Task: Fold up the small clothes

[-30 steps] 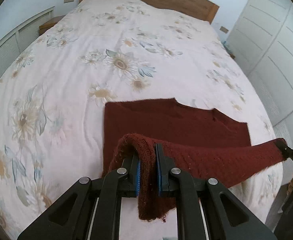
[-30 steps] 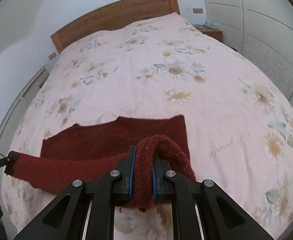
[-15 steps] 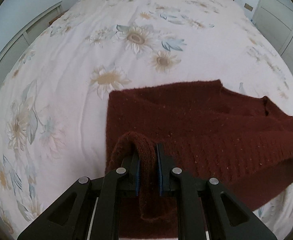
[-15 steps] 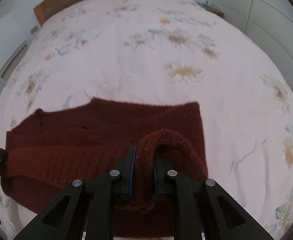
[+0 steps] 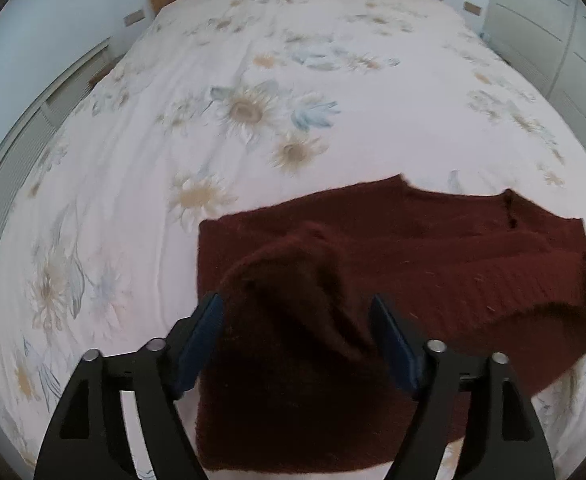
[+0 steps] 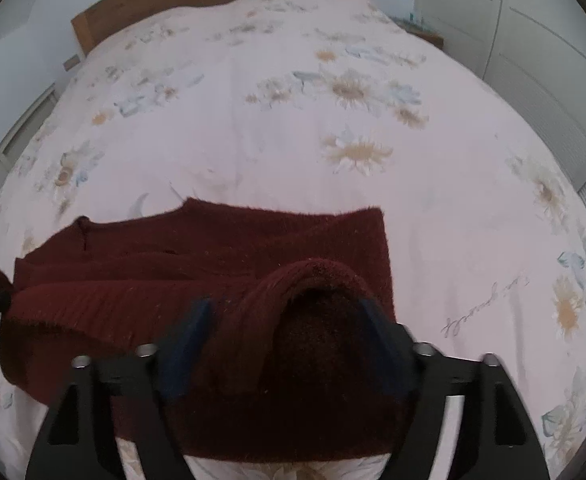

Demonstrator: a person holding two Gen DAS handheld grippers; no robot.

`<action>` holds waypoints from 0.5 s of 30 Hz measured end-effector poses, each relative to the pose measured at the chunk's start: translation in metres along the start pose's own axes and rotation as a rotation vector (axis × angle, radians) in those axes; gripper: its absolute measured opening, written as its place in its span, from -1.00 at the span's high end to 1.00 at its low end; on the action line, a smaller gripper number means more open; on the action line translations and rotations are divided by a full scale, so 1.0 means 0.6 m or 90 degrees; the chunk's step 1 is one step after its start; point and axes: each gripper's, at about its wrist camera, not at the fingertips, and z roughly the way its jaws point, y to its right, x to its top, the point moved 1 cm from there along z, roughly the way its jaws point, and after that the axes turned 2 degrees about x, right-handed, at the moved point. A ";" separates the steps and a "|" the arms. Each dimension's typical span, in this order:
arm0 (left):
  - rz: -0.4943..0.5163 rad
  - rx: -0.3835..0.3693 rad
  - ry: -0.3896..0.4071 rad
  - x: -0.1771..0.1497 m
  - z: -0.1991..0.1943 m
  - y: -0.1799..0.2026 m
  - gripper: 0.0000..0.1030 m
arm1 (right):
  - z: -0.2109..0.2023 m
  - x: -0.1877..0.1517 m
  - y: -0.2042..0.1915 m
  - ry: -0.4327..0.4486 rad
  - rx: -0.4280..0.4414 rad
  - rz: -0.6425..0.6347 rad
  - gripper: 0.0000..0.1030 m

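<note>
Both the left gripper (image 5: 297, 344) and right gripper (image 6: 283, 344) just opened wide, dropping the dark red sweater (image 5: 413, 248) low in frame; this fold looks done.

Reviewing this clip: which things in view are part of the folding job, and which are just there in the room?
Part of the job:
- dark red knit sweater, lying on the bed
- left gripper, jaws open
- right gripper, jaws open

Just there:
- floral bedspread
- wooden headboard
- white wardrobe doors
</note>
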 end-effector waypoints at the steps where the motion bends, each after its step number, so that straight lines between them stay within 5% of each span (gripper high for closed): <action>1: 0.003 -0.004 0.006 0.001 -0.006 0.003 -0.60 | -0.009 0.000 -0.004 0.007 0.005 -0.005 -0.56; 7: 0.022 -0.021 0.039 0.003 -0.038 0.032 -0.73 | -0.043 -0.011 -0.043 0.027 0.015 -0.048 -0.69; 11: 0.040 -0.023 0.041 -0.006 -0.035 0.051 -0.88 | -0.045 -0.029 -0.072 0.029 0.012 -0.085 -1.00; 15: 0.079 -0.016 0.034 -0.033 -0.016 0.080 -0.98 | -0.033 -0.057 -0.103 0.027 0.020 -0.105 -1.00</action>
